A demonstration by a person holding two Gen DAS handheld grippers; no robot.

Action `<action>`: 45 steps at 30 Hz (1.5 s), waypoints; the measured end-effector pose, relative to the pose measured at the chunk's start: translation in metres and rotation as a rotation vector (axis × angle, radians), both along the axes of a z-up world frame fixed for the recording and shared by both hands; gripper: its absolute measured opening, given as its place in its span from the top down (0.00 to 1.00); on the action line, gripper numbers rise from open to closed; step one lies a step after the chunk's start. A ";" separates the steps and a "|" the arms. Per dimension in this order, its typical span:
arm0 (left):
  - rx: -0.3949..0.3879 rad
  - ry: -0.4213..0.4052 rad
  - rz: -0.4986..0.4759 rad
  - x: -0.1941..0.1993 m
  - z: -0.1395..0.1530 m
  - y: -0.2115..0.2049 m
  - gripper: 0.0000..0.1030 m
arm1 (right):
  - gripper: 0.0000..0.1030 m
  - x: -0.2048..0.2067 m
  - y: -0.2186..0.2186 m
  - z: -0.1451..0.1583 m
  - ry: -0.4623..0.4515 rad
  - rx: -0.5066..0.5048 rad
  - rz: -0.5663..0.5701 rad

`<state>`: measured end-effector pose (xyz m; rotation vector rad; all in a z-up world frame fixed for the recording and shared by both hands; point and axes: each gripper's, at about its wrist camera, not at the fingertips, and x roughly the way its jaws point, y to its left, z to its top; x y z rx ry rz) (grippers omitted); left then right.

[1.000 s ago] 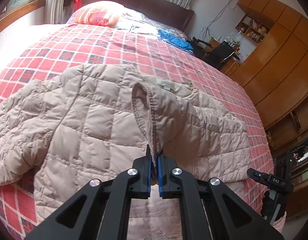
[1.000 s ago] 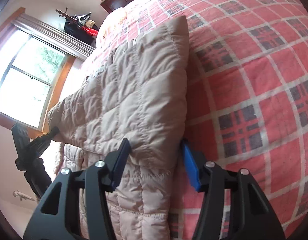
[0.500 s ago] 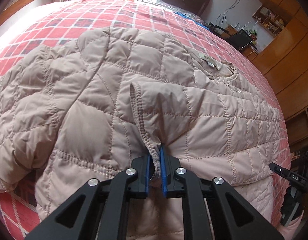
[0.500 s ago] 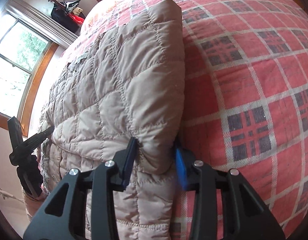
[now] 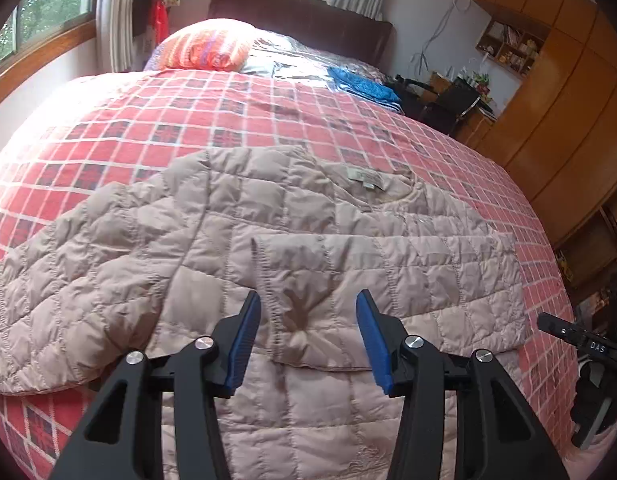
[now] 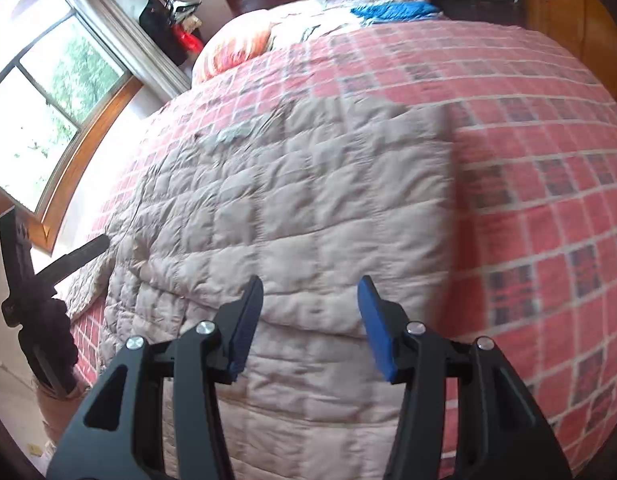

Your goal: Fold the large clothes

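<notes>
1. The workpiece is a beige quilted puffer jacket (image 5: 292,248). It lies flat on the red plaid bedspread (image 5: 188,120), collar label (image 5: 366,179) toward the headboard and hem toward the foot edge of the bed.
2. One sleeve (image 5: 388,264) lies folded across the jacket's chest, cuff just beyond the left gripper. The other sleeve (image 5: 68,280) lies spread outward from the jacket body, toward the window side.
3. The left gripper (image 5: 306,340) hovers over the jacket's lower front with its blue pads spread; nothing is between them.
4. The right gripper (image 6: 310,324) hovers over the folded side of the jacket, pads likewise spread and empty. This view is motion-blurred, so fine seam detail cannot be read.
5. Handling judgement: the jacket appears light, soft and compressible. The smooth shell is likely slippery, and the filling will probably spring a fold back open.
6. Recommended hold: pinch a stitched edge such as the cuff, hem or shoulder seam, where the layers are thin and firm. Avoid the puffed panels, which would compress and slide out.
7. Judged next target: the spread sleeve, taken near its cuff.
</notes>
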<state>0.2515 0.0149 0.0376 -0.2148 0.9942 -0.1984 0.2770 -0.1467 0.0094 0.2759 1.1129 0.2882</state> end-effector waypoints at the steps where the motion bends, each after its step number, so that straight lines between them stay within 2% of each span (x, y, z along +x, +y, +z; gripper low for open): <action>1: 0.013 0.015 -0.004 0.004 -0.007 -0.006 0.51 | 0.52 0.006 0.013 -0.004 0.013 -0.011 0.015; 6: 0.092 0.077 0.002 0.021 -0.042 -0.018 0.52 | 0.51 0.030 0.045 -0.040 0.102 -0.054 0.040; 8: 0.096 0.102 -0.005 0.027 -0.053 -0.017 0.52 | 0.51 0.035 0.050 -0.050 0.118 -0.080 0.038; 12: 0.077 0.111 -0.029 0.030 -0.068 -0.015 0.52 | 0.52 0.038 0.052 -0.063 0.118 -0.090 0.039; 19: 0.130 0.069 -0.050 0.025 -0.072 -0.022 0.52 | 0.53 0.033 0.067 -0.069 0.069 -0.152 0.038; 25: 0.051 0.102 -0.039 0.026 -0.062 -0.010 0.51 | 0.50 0.037 0.061 -0.062 0.086 -0.123 0.032; 28: -0.005 0.095 -0.028 0.015 -0.043 0.005 0.49 | 0.49 0.029 0.068 -0.041 0.028 -0.122 0.033; 31: -0.018 0.061 0.004 -0.002 -0.022 0.028 0.41 | 0.48 0.020 0.088 -0.016 -0.029 -0.113 0.090; 34: -0.024 0.053 0.074 -0.019 -0.010 0.065 0.35 | 0.48 0.020 0.112 -0.007 -0.010 -0.074 0.146; 37: 0.024 0.037 0.179 -0.041 -0.004 0.113 0.25 | 0.48 0.021 0.137 -0.006 0.033 -0.032 0.209; 39: 0.057 0.034 0.251 -0.057 -0.002 0.148 0.24 | 0.48 0.024 0.160 -0.006 0.040 -0.032 0.245; 45: 0.088 0.070 0.489 -0.116 -0.014 0.256 0.17 | 0.48 0.024 0.227 -0.003 0.037 -0.046 0.364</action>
